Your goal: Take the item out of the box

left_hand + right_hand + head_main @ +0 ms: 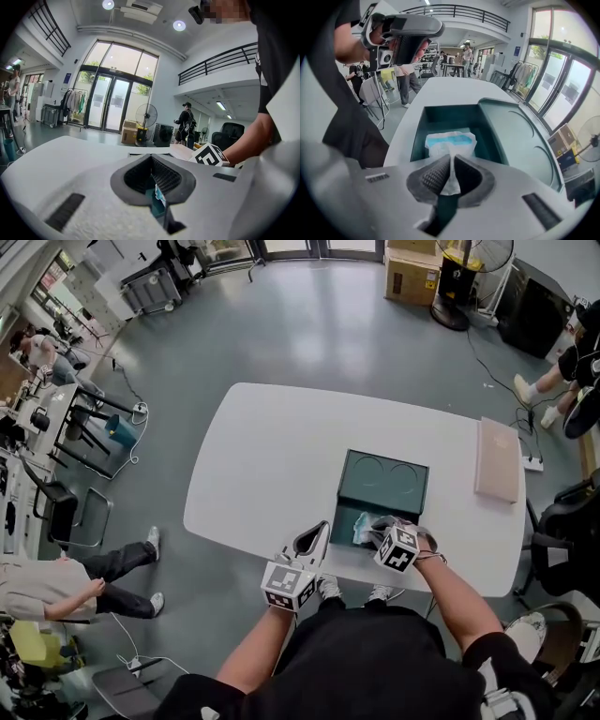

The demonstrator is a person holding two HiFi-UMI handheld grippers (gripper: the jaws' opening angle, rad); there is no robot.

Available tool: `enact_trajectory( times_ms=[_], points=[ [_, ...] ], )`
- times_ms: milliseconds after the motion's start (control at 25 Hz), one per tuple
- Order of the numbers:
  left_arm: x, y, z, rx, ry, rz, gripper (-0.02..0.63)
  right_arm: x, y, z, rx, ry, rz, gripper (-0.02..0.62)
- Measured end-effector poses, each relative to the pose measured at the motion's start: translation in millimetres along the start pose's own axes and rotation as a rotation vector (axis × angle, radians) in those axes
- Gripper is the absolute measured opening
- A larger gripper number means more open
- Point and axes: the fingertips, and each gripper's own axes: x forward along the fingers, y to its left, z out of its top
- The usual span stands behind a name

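Observation:
A dark green box (343, 518) lies open on the white table (262, 456), its lid (384, 479) folded flat on the far side. Inside lies a white-and-blue soft packet (363, 530). My right gripper (371, 527) reaches into the box's near half. In the right gripper view the right gripper (452, 160) is shut on the packet's (450, 140) near edge, above the box's wall (419, 136). My left gripper (323, 526) hangs just left of the box near the table's front edge. In its own view the left gripper (151, 158) is shut with nothing seen between its pads.
A flat tan box (497, 458) lies at the table's right end, with a power strip (532, 463) beside it. A black chair (572, 521) stands right of the table. A seated person (56, 582) is to the left on the floor side.

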Motion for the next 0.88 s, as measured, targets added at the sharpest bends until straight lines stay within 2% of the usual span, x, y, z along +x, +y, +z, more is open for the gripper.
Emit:
enact_trajectory(
  times_ms=[440,720,880],
  points=[
    [1.9,1.6,1.6,0.004,-0.002,0.012,0.009,-51.7,-10.3,28.3,0.098,-0.145,-0.12,0.009],
    [3.2,-2.0,7.2,0.013,-0.014,0.015,0.009,-114.5,-34.2,61.4,0.19,-0.361,-0.333,0.009],
    [2.9,-3.7,17.7,0.021,-0.032,0.013,0.009,-154.1,-45.5,86.5,0.228,-0.493,-0.425,0.009]
  ],
)
